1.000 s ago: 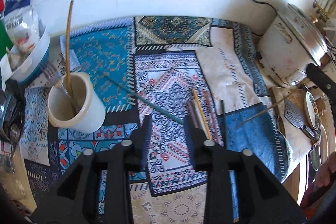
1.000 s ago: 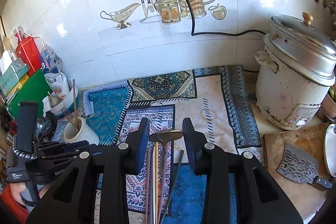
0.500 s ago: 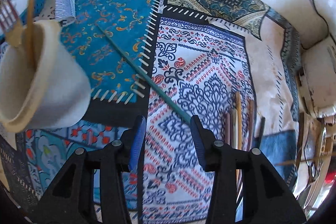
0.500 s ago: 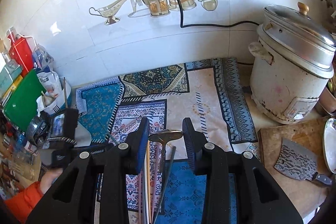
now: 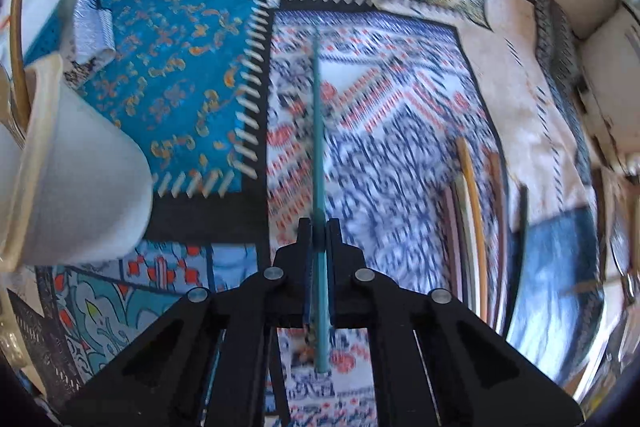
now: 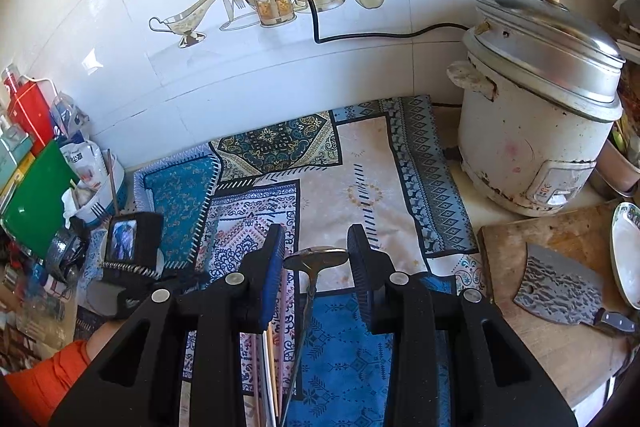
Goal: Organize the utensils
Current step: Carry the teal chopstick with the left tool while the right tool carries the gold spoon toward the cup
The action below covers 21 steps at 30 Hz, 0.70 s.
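Teal chopstick [image 5: 318, 131]; patchwork cloth [image 5: 188, 67] blue, orange, white; cream holder cup [image 5: 76, 195]; black tool [image 5: 319, 227].

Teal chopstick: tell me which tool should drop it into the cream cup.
Left. The left tool is shut on the teal chopstick, and the cream cup sits just beside it. The right tool is open over a spoon.

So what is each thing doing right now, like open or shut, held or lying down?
left gripper: shut on the teal chopstick
teal chopstick: held between the fingers
right gripper: open, holding nothing
spoon: lying on the mat between the open fingers
white cup: has a stick standing in it
loose chopsticks: lying on the mat
rice cooker: lid on
cleaver: lying on the wooden board
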{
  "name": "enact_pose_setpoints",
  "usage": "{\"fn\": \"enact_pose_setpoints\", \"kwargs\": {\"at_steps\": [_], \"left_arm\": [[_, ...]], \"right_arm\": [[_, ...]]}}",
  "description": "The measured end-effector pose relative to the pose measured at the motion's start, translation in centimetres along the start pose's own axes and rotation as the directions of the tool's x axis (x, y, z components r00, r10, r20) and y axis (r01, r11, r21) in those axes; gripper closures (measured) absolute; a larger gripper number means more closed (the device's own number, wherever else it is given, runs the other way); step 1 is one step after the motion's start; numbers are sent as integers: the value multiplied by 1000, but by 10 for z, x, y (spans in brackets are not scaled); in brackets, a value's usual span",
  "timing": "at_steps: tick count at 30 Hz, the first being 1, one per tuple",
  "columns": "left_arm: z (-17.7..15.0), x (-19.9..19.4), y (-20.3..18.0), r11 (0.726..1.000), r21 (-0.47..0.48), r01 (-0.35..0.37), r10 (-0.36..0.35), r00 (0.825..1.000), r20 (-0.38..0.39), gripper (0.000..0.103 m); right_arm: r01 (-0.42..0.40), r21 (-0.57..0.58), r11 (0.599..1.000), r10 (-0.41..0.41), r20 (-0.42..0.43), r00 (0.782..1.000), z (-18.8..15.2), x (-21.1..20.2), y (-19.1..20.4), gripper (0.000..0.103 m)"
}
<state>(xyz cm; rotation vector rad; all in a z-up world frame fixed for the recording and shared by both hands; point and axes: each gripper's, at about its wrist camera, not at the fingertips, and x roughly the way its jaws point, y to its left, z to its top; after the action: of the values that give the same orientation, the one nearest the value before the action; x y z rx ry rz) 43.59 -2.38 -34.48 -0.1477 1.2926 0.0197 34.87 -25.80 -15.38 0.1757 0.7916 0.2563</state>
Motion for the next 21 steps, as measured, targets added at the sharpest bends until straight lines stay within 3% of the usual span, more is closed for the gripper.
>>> {"fn": "enact_pose_setpoints", "kwargs": {"at_steps": [4, 8, 21], "left_arm": [[-27, -7, -4, 991, 110, 75, -65, 993, -93, 98], [-38, -9, -12, 974, 212, 81, -48, 986, -157, 98], [14, 7, -50, 972, 233, 24, 3, 993, -114, 96]], "right_arm": [[-14, -9, 1000, 14, 2, 1000, 2, 2, 6, 73], [-27, -20, 999, 27, 2, 1000, 3, 4, 10, 73], [-37, -42, 998, 38, 1, 999, 9, 6, 16, 73]]}}
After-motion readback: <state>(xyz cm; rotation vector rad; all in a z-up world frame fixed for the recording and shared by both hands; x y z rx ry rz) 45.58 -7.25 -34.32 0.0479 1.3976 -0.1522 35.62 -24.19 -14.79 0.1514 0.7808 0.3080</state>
